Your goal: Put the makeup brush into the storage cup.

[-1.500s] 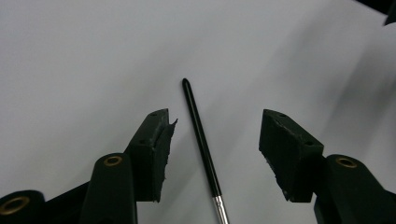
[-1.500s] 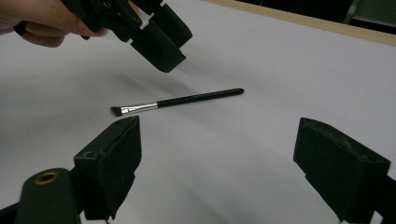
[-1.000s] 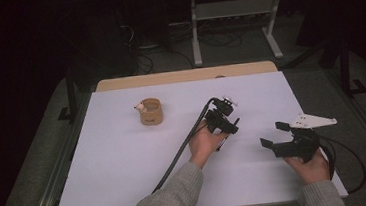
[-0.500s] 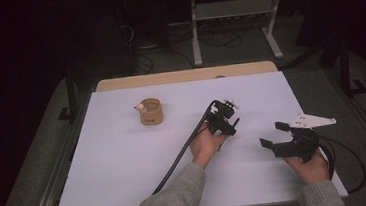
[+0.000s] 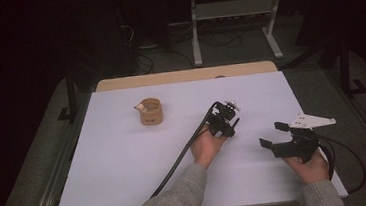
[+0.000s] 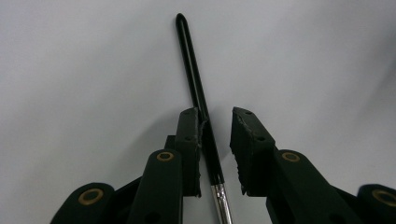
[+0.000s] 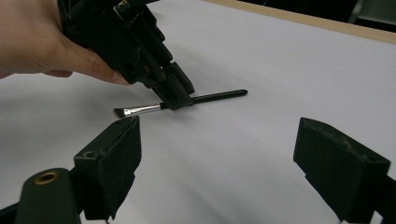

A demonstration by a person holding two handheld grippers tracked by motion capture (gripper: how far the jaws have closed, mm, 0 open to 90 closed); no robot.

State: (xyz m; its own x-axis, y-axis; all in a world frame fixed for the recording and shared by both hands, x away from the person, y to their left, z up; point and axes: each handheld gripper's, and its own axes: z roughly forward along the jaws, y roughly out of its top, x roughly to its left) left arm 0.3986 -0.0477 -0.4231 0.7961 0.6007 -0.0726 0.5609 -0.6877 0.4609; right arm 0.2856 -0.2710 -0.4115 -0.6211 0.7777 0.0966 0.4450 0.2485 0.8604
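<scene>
A thin black-handled brush with a silver ferrule lies flat on the white tabletop. My left gripper points down over it with the handle between its jaws. The jaws have just been closing: one pad touches the handle, and the other still stands a small gap away. From the right gripper view, the left gripper straddles the brush near its middle. My right gripper rests at the near right, held wide open with nothing between its fingers.
A small tan cup with a white item at its rim stands left of centre. A wooden strip borders the far edge of the table. Cables trail from both grippers toward the near edge.
The left gripper's jaws have drawn closer together around the brush handle. Both hands have stayed where they were.
</scene>
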